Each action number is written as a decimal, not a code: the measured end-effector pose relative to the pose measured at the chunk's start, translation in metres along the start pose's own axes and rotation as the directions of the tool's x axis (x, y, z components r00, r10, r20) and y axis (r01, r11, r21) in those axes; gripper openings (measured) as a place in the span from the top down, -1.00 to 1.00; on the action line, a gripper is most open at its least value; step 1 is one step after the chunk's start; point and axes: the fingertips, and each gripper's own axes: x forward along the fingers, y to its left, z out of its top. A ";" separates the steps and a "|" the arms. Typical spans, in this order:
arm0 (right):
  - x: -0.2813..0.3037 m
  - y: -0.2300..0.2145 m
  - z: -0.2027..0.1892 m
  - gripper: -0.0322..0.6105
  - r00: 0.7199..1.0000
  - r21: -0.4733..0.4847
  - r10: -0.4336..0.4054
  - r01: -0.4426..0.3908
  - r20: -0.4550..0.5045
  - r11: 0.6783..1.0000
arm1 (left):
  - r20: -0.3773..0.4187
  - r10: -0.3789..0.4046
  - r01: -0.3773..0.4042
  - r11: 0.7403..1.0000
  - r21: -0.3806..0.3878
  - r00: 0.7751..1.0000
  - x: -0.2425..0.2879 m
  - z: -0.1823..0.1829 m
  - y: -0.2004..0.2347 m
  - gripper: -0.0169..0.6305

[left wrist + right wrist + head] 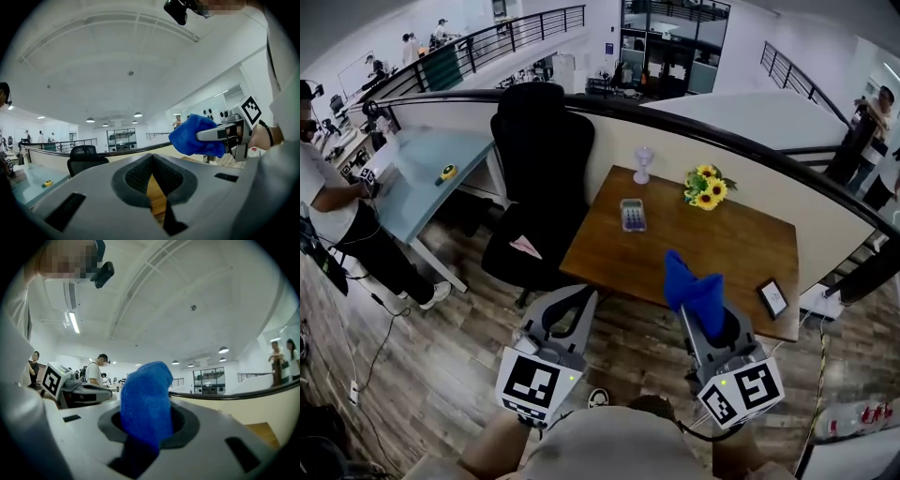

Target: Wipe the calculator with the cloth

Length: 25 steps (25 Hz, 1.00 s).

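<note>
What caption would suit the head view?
Right gripper holds a blue cloth; calculator lies on the desk ahead.

The left claw [570, 298] and right claw [703, 307] are pale grey plastic, lined with dark grey ribbed pads [136, 176]. Each carries a white cube [539, 384] with black square markers and 1 small green light. The person wears a pale top [609, 445], a dark wristband [268, 133] and a black head camera [178, 9].
</note>
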 end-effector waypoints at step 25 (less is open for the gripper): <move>0.175 -0.142 -0.037 0.52 0.998 0.036 0.044 -0.042 -0.049 0.998 | -0.049 0.035 -0.035 0.999 0.009 0.998 0.190 -0.029 0.091 0.93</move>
